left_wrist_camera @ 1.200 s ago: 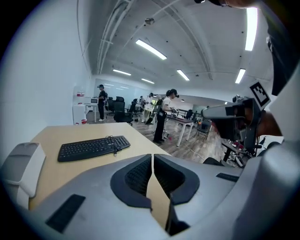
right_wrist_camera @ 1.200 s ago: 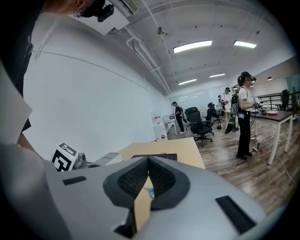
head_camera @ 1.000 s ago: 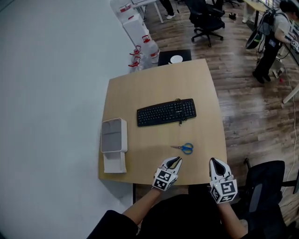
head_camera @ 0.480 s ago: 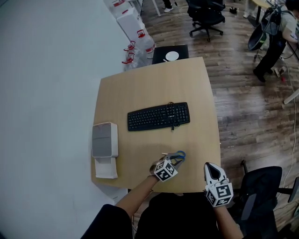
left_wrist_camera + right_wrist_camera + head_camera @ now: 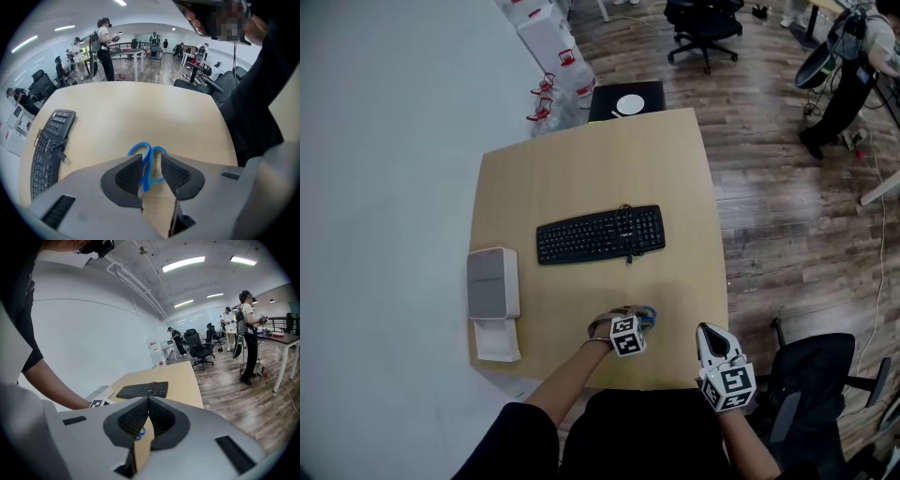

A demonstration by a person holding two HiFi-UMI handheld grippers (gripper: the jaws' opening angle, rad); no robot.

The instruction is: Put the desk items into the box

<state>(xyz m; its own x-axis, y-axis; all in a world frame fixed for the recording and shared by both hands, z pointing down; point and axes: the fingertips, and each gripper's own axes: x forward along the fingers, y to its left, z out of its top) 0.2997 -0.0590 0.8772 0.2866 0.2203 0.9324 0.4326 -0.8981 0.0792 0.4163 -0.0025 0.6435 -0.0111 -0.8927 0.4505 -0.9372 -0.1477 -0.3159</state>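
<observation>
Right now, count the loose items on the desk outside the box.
2. The keyboard lies in the middle of the desk; the scissors lie near its front edge. Anything inside the box is hidden.

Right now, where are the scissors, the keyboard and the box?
scissors (image 5: 146,166), left gripper view, blue handle.
keyboard (image 5: 600,234), head view, middle keys.
box (image 5: 492,281), head view, grey middle.

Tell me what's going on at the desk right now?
A person is working with two handheld grippers. The left gripper points down over the blue scissors; its jaws have just been opening and straddle the handles without gripping. The right gripper is shut and empty by the near edge of the desk. The keyboard lies mid-desk; the box sits at its left edge.
</observation>
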